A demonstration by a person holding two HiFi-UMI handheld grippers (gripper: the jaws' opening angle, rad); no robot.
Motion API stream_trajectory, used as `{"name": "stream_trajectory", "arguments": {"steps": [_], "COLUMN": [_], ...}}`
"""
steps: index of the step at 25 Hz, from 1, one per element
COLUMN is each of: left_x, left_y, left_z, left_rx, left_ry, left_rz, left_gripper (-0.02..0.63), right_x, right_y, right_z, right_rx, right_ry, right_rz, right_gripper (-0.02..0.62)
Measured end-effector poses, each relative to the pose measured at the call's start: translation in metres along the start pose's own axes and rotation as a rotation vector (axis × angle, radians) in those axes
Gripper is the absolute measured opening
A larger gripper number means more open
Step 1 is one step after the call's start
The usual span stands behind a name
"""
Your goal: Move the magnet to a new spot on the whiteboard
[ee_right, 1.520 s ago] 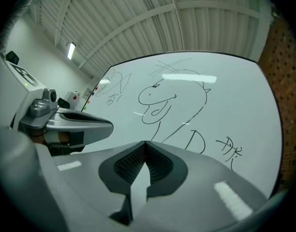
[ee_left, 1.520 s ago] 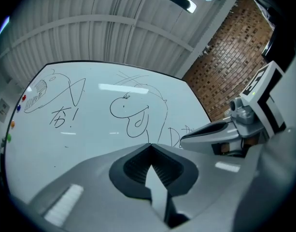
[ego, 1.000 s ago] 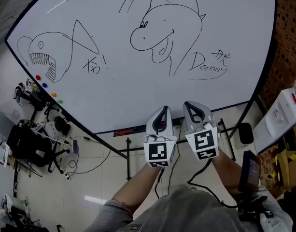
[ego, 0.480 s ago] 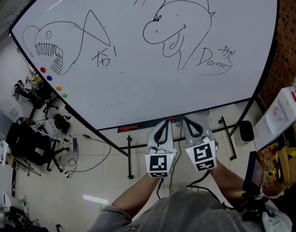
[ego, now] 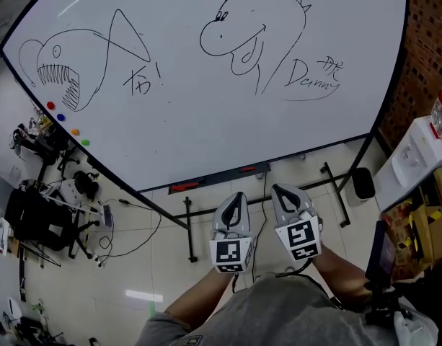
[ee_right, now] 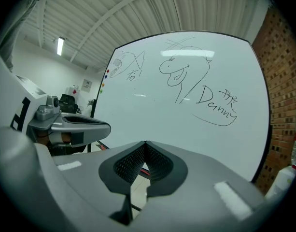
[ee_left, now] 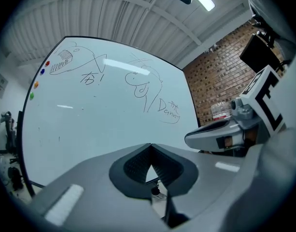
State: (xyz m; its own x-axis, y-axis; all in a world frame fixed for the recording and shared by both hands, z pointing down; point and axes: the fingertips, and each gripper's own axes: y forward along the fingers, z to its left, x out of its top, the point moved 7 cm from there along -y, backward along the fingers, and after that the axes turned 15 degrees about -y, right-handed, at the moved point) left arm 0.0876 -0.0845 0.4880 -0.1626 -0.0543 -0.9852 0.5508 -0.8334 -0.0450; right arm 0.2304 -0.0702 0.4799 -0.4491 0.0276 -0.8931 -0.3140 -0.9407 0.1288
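The whiteboard (ego: 206, 121) carries a fish drawing, a cartoon head and handwriting. Small round magnets sit in a row near its left edge: red (ego: 50, 106), blue (ego: 60, 115), orange (ego: 75, 131) and green (ego: 84, 142). They also show in the left gripper view, red magnet (ee_left: 47, 64) down to green magnet (ee_left: 31, 96). My left gripper (ego: 239, 195) and right gripper (ego: 278, 189) hang side by side below the board, far from the magnets. The left gripper (ee_left: 150, 145) is shut on nothing. The right gripper (ee_right: 145, 142) is also shut with nothing held.
A pen tray (ego: 217, 179) with red items runs under the board, above the stand's legs (ego: 188, 225). Black equipment and cables (ego: 40, 218) clutter the floor at left. A brick wall (ego: 422, 49) and a white cabinet (ego: 412, 164) stand at right.
Both grippers have sunk together, from just over the board's bottom edge to below the pen tray. Their jaws stayed shut.
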Motion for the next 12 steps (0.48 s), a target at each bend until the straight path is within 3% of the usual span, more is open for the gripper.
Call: {"name": "stream_trajectory", "arguments": {"steps": [12], "left_x": [-0.012], "left_y": [0.002], "left_z": [0.0], "left_rx": [-0.011], "left_ry": [-0.002], "left_rz": [0.017], "left_gripper": [0.003], "right_x": [-0.008], "right_y": [0.002], "right_z": [-0.004], "right_rx": [0.002], "right_ry": [-0.006], "right_rz": [0.025], "right_gripper": [0.005]}}
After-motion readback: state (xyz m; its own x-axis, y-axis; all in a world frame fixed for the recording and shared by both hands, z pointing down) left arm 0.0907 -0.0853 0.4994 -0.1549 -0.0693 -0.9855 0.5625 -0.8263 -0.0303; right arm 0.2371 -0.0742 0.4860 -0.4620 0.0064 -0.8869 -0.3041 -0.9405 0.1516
